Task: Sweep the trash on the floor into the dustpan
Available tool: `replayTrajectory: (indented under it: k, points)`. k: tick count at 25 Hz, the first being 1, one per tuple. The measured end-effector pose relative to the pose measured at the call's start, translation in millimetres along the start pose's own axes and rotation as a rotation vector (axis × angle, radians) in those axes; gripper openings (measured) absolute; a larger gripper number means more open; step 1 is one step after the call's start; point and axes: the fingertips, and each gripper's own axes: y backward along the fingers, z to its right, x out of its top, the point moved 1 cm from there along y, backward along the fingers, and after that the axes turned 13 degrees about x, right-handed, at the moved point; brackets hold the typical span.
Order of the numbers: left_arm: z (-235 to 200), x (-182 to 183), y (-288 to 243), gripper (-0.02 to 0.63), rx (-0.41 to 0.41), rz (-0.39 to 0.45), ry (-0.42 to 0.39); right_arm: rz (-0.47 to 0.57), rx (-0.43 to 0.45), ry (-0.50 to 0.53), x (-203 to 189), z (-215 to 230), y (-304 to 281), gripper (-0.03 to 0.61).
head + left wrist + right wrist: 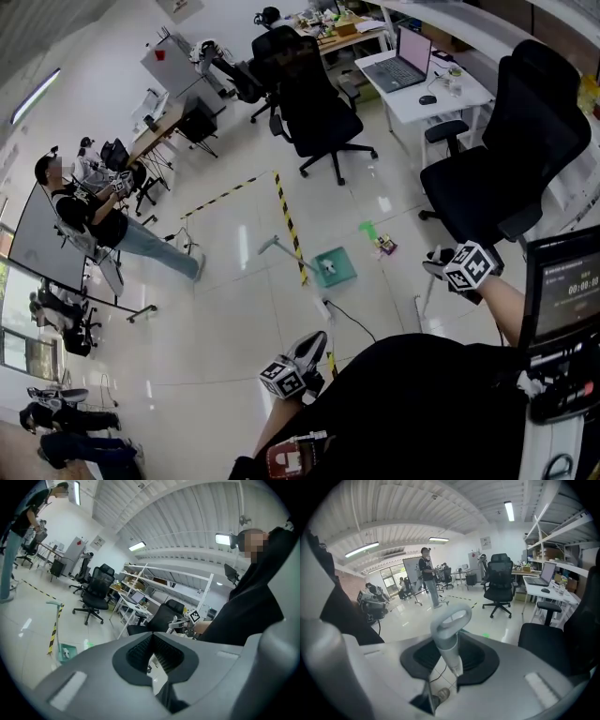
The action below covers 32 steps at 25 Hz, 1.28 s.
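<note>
The right gripper (452, 656) pinches a pale grey plastic handle with a looped end (451, 627), probably the broom's. It should be light, stiff and slightly slick, so a hold on the straight shaft under the loop suits. The left gripper (151, 649), pressed together on nothing, hangs well short of the teal plastic dustpan (335, 267), with small colourful trash scraps (384, 246) near the dustpan's right side.

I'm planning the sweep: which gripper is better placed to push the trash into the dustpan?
Right, probably. The right gripper is shut on a looped handle, likely the broom's, and is nearer the trash. The left gripper is shut on nothing.
</note>
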Motion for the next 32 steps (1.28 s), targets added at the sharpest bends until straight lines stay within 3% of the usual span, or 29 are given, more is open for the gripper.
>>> replayTrajectory:
  k: [5,10,20,23,28,32]
  points:
    - [-5,-8,48,0.002,0.031,0.028,-0.001,-0.018,0.024,0.007,-14,-42,-18,0.089]
    - [-20,-23,123,0.002,-0.010,0.047,-0.007,-0.011,0.000,-0.014,-17,-110,-41,0.089]
    - [-79,-67,240,0.002,-0.087,-0.034,-0.026,0.016,-0.087,-0.088,-22,-238,-76,0.089]
    - [-65,-69,241,0.002,-0.106,-0.034,-0.029,0.040,-0.082,-0.098,-20,-253,-59,0.089]
    - [-21,-90,229,0.002,-0.128,-0.024,-0.080,0.099,-0.060,-0.112,-52,-262,-34,0.087]
    - [27,-85,212,0.002,-0.125,-0.002,-0.065,0.109,-0.049,-0.092,-50,-265,9,0.089]
